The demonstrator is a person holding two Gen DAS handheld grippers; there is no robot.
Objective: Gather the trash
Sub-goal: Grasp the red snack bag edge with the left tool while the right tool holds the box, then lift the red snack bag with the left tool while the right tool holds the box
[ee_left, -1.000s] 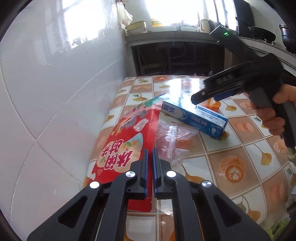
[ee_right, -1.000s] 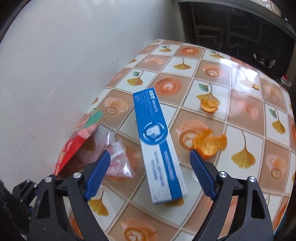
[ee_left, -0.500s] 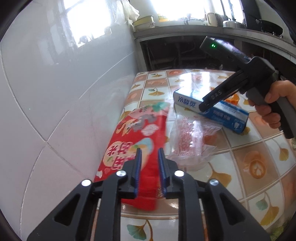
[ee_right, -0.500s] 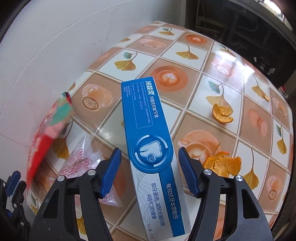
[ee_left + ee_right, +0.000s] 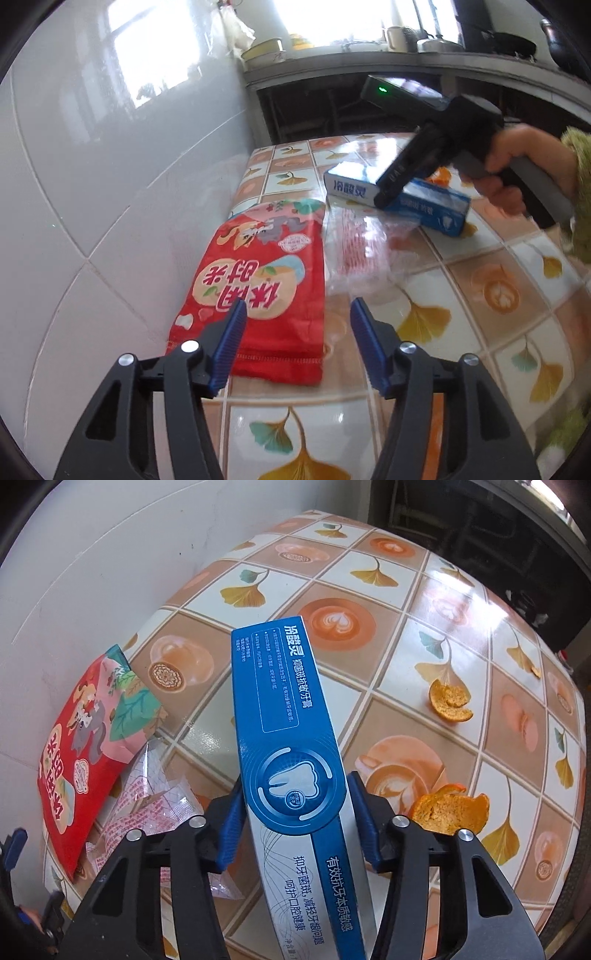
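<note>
A blue toothpaste box (image 5: 284,701) lies on the patterned table (image 5: 369,576). My right gripper (image 5: 295,805) points steeply down over it. Its jaws are closing, and both blue pads touch the box's long sides. In the left wrist view the same box (image 5: 432,206) sits under that gripper, held by a hand (image 5: 506,173). A red snack bag (image 5: 258,273) lies flat along the wall. My left gripper (image 5: 297,314) hovers over its near end. Its jaws are opening and the pads touch nothing. A crumpled clear wrapper (image 5: 358,251) lies between bag and box.
Two orange peels (image 5: 448,705) (image 5: 447,808) and a small peel scrap (image 5: 534,670) lie to the right of the box. A white tiled wall (image 5: 92,184) borders the table on the left. Behind the table is a dark counter (image 5: 406,55) with pots.
My left jaws went from shut to wide apart and moved in over the red bag. My right gripper came down over the toothpaste box and its jaws narrowed onto its sides.
</note>
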